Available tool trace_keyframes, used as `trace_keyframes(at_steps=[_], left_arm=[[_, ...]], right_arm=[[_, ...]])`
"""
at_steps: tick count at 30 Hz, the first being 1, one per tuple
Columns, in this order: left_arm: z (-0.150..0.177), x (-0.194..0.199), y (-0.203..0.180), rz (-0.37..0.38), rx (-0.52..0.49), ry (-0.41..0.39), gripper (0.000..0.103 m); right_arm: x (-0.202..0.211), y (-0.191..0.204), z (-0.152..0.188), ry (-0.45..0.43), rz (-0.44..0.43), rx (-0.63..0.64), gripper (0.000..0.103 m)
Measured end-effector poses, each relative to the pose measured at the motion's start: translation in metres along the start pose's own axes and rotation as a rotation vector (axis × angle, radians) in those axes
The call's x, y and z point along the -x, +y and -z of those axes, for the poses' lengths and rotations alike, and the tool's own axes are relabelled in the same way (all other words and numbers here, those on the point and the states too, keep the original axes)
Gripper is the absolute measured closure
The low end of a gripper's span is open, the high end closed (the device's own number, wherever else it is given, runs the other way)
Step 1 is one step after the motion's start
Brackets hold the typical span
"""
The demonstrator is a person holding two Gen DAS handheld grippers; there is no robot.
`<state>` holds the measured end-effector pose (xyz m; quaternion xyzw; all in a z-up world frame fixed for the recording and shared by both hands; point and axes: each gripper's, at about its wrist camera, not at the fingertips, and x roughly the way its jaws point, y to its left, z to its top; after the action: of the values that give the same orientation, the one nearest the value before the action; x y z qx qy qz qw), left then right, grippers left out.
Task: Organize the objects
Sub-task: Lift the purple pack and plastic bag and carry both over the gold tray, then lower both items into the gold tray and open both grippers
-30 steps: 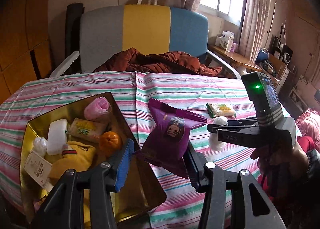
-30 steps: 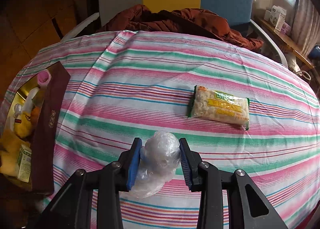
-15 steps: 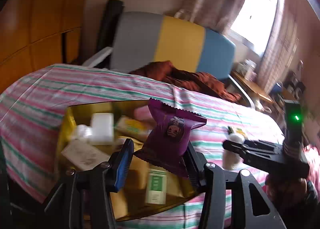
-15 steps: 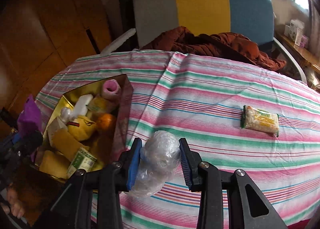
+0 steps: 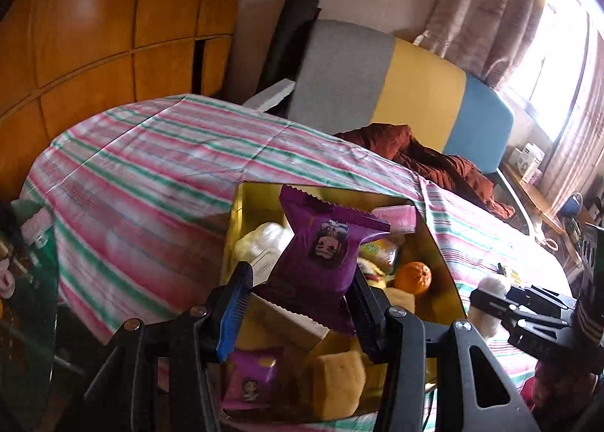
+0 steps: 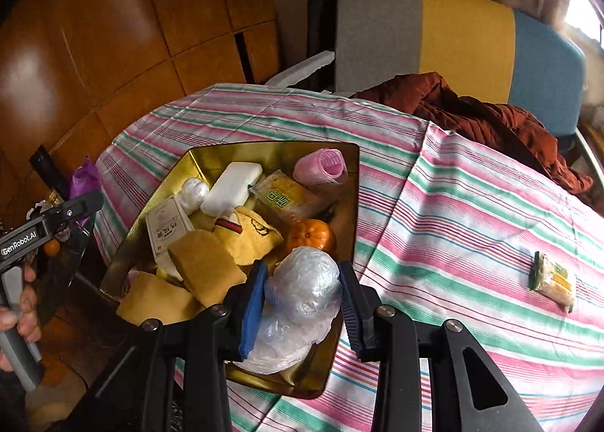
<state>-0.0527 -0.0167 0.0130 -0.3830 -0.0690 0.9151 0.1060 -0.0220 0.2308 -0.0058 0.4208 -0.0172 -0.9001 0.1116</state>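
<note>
Purple snack packet hangs above the gold tray, clamped in left gripper. Crumpled clear plastic bag – squeezed btwn right gripper pads, over tray's near-right corner. Orange lies inside tray; green-yellow packet on striped cloth, well right of tray.

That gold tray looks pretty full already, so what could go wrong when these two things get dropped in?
The gold tray is crowded, so the purple snack packet in the left gripper or the crumpled plastic bag in the right gripper might slide off the pile. The tray also seems to overhang the table edge; added weight there could tip it.
</note>
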Motion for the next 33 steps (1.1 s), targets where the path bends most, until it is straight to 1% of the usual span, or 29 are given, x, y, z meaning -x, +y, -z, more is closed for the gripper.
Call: trace_keyframes(at_steps=[3,8,11,14,19,28,33], left_arm=[[-0.006,-0.011,-0.013,0.019,-0.027,0.004,0.053],[-0.016,-0.032,-0.036,-0.002,-0.070,0.018,0.053],[-0.019,-0.042,-0.046,-0.025,-0.096,0.024,0.053],[-0.019,-0.049,-0.054,-0.031,-0.114,0.030,0.053],[-0.019,-0.056,-0.061,-0.034,-0.141,0.033,0.053],[-0.017,-0.071,-0.061,-0.056,-0.137,0.065,0.052],[-0.015,-0.069,-0.059,-0.055,-0.133,0.064,0.050]], right_arm=[[-0.002,0.004,-0.002,0.002,-0.010,0.009,0.065],[-0.008,0.013,0.000,0.018,-0.026,0.031,0.065],[-0.015,0.016,0.003,0.041,-0.013,0.049,0.065],[-0.020,0.015,0.006,0.058,0.003,0.056,0.065],[-0.025,0.012,0.008,0.071,0.005,0.054,0.065],[-0.034,0.011,0.014,0.095,0.007,0.043,0.063],[-0.036,0.011,0.016,0.106,0.006,0.037,0.063]])
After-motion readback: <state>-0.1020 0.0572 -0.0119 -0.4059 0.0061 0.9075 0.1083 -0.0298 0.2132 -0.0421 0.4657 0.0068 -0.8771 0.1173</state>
